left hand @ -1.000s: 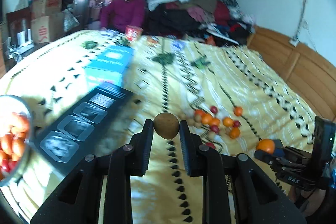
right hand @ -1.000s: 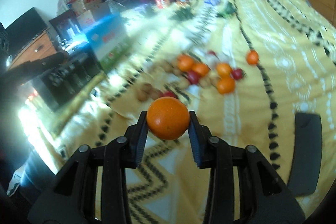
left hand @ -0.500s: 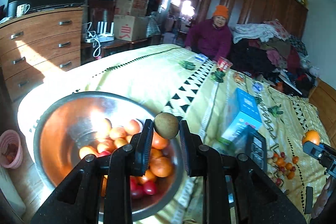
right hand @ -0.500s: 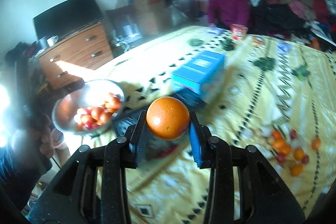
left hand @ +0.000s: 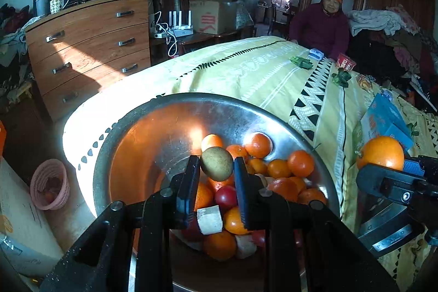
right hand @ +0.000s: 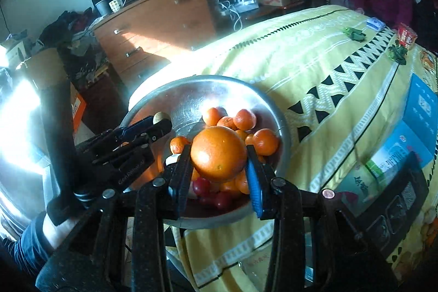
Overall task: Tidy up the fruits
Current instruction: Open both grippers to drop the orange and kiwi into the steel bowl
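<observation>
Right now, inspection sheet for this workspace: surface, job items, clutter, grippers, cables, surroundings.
Surface: bed with yellow patterned cover, sunlit at the near corner.
Job's things: steel bowl on the bed corner, partly filled with oranges and small red fruit; small brown fruit and large orange held above it.
Clutter: blue box, black box, small packets at the far end.
Grippers: left gripper shut on the brown fruit; right gripper shut on the large orange.
Cables: white leads by the router.
Surroundings: dresser with mugs, cartons, pink basket, seated person.
</observation>
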`<state>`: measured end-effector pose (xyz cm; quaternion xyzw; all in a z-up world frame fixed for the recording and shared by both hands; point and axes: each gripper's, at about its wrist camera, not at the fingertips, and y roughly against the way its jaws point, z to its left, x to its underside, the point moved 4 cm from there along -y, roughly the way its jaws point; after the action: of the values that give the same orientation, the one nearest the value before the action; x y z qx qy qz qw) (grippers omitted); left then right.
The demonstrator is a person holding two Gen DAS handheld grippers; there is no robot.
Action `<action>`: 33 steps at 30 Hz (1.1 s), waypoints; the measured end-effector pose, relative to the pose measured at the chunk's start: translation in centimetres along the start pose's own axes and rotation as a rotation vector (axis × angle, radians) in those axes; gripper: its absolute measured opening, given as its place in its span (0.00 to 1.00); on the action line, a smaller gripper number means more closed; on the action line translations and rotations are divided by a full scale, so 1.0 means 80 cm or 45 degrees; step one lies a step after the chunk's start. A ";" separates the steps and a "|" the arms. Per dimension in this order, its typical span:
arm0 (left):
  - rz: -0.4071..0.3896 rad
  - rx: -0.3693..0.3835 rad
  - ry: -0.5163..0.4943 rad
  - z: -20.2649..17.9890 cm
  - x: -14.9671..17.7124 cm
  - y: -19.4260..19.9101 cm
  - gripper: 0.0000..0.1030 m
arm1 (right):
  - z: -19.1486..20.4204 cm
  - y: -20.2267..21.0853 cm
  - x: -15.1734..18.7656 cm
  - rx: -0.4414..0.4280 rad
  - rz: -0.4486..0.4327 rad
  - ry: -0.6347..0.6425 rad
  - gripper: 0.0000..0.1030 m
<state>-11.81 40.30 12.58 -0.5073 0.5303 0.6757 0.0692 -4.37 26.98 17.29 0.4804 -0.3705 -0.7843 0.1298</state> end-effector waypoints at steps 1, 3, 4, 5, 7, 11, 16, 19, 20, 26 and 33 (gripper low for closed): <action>0.009 -0.006 -0.005 0.001 0.003 -0.003 0.24 | 0.001 -0.005 0.000 0.000 0.010 0.000 0.36; 0.025 -0.018 -0.007 0.006 0.006 -0.009 0.24 | 0.000 -0.015 -0.001 0.006 0.032 -0.005 0.36; 0.031 -0.021 -0.004 0.008 0.007 -0.012 0.24 | 0.000 -0.018 -0.002 0.008 0.039 -0.009 0.36; 0.040 -0.024 -0.001 0.011 0.007 -0.015 0.24 | 0.000 -0.022 -0.002 0.012 0.046 -0.014 0.36; 0.056 -0.032 0.002 0.014 0.009 -0.019 0.24 | 0.001 -0.027 -0.004 0.021 0.059 -0.020 0.36; 0.082 -0.035 0.003 0.015 0.009 -0.027 0.24 | 0.005 -0.036 -0.006 0.044 0.077 -0.014 0.36; 0.118 -0.045 0.008 0.015 0.013 -0.034 0.24 | 0.004 -0.051 -0.003 0.065 0.113 -0.021 0.37; 0.140 -0.060 0.013 0.018 0.016 -0.037 0.24 | 0.001 -0.059 0.002 0.074 0.132 -0.027 0.37; 0.146 -0.066 0.010 0.018 0.017 -0.038 0.25 | 0.000 -0.062 0.003 0.076 0.142 -0.032 0.37; 0.124 -0.142 0.014 0.019 0.013 -0.025 0.62 | 0.004 -0.040 -0.004 0.139 0.071 -0.010 0.76; -0.068 -0.197 -0.047 -0.022 -0.013 0.053 0.95 | 0.018 0.091 -0.009 0.175 -0.219 -0.012 0.79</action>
<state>-12.92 37.53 16.23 -0.5126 0.4613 0.7219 0.0577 -6.33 22.99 23.32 0.5147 -0.3814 -0.7674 0.0268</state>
